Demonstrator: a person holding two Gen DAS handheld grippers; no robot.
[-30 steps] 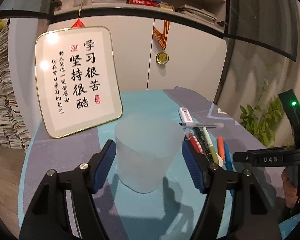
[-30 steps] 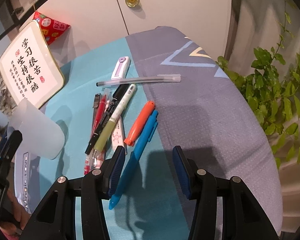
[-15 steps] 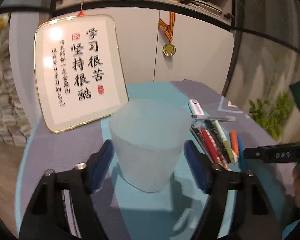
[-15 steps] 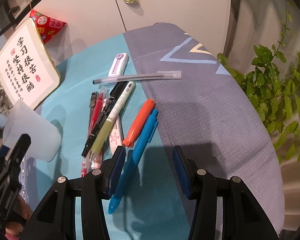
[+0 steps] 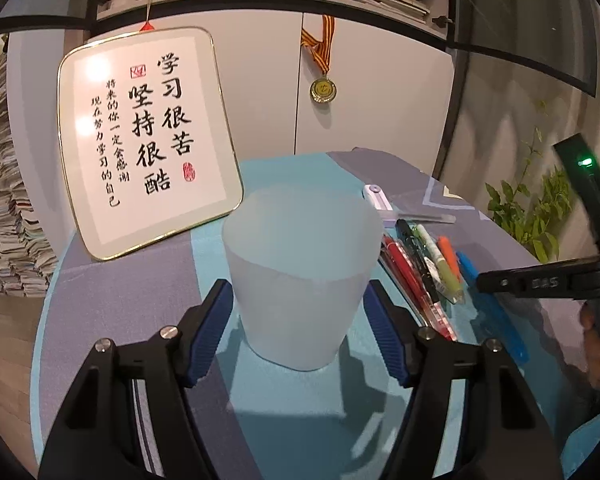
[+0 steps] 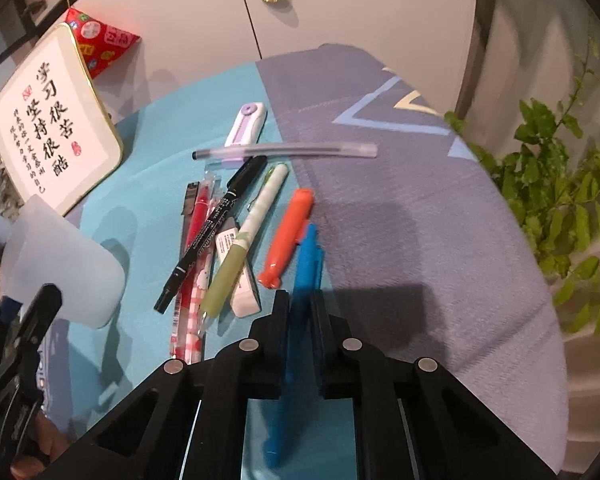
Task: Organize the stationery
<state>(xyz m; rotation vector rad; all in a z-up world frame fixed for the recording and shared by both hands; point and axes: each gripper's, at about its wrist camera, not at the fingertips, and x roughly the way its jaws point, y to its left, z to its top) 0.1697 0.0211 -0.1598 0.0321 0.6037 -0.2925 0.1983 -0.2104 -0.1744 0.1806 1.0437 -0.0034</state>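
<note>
The right gripper is clamped on the blue pen, which lies on the tablecloth just beside the orange marker. The left gripper is closing its jaws around the frosted cup, pads at its sides. A framed sign of Chinese calligraphy begins "学习很苦 坚持很酷". The right tool's arm reads "DAS". A medal hangs on the cabinet.

Bare cloth lies open at three o'clock of the blue pen on the table; at nine o'clock the orange marker, green pen and eraser crowd close; the frosted cup has the framed plaque blocking at eleven o'clock.
</note>
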